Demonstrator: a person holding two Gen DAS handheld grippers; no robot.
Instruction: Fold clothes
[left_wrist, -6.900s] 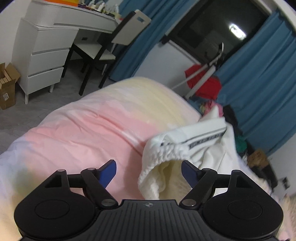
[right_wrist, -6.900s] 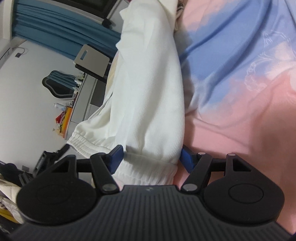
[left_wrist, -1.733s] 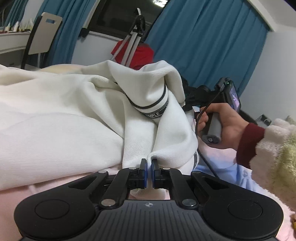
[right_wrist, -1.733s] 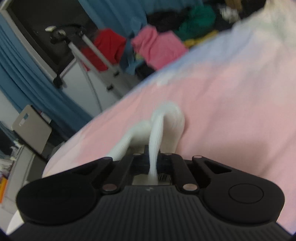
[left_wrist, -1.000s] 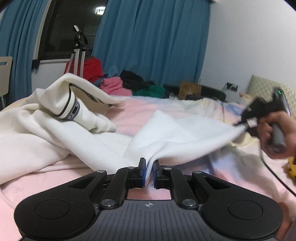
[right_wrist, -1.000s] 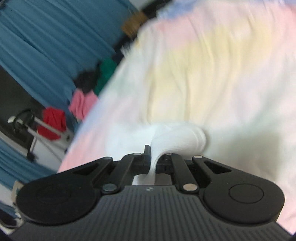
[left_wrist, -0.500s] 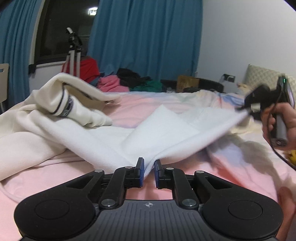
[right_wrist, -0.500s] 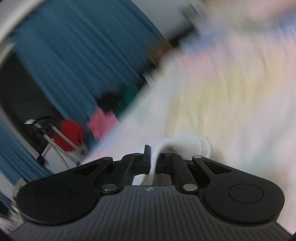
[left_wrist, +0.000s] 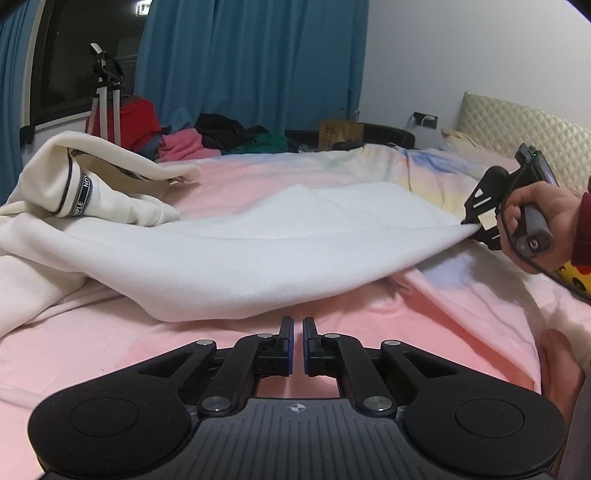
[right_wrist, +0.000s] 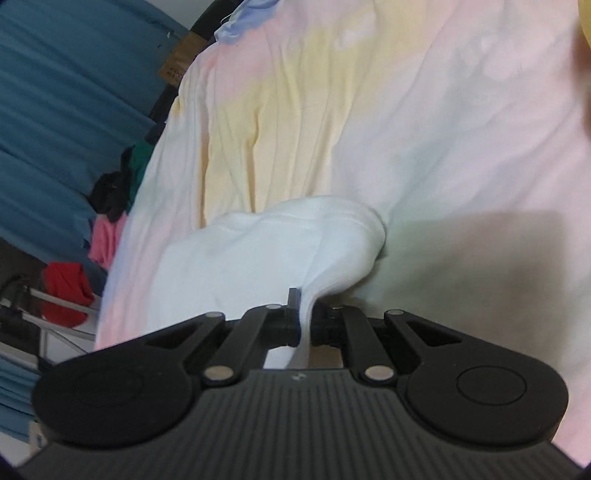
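Note:
A white garment (left_wrist: 258, 258) lies stretched across the pink bed cover (left_wrist: 110, 350). My right gripper (left_wrist: 476, 225), held in a hand (left_wrist: 535, 218) at the right, is shut on its far corner. In the right wrist view the cloth (right_wrist: 258, 251) runs up between the right gripper (right_wrist: 304, 299) jaws. My left gripper (left_wrist: 298, 325) sits just short of the garment's near edge. Its jaws are closing to a thin gap with nothing between them. A cream garment with a black printed band (left_wrist: 74, 184) is heaped at the left, overlapping the white one.
A pile of pink, black and green clothes (left_wrist: 221, 136) lies beyond the bed under blue curtains (left_wrist: 251, 62). A tripod (left_wrist: 107, 99) with a red cloth stands at the back left. A quilted headboard (left_wrist: 517, 122) is at the right. The pastel cover (right_wrist: 406, 110) fills the right wrist view.
The left gripper has let go of the white garment's near edge, which now rests on the cover ahead of its tips. The right gripper has lowered, still holding its corner.

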